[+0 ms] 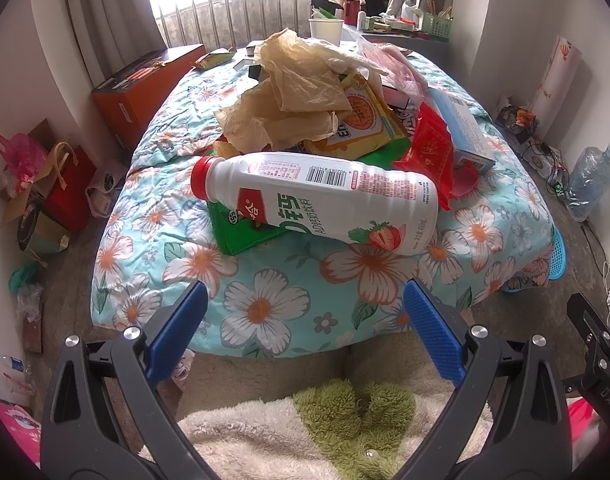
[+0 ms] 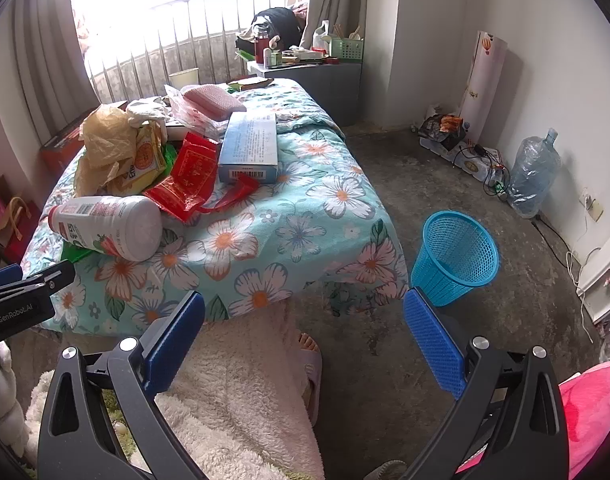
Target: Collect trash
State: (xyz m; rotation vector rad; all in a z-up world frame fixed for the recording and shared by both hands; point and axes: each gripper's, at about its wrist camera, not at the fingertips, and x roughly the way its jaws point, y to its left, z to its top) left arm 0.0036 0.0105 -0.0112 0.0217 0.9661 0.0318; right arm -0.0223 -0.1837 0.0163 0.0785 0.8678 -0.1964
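My left gripper [image 1: 305, 324] and right gripper [image 2: 305, 328] hover spread and empty, left facing the milk bottle [image 1: 317, 200], blue bin [image 2: 455, 258] waiting beside the bed [image 2: 305, 216].

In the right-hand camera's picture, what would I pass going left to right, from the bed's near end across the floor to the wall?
White bottle → red wrapper → light blue box → blue mesh bin → clear water jug.

White bottle [image 1: 321, 200], red cap; blue basket [image 2: 455, 258].
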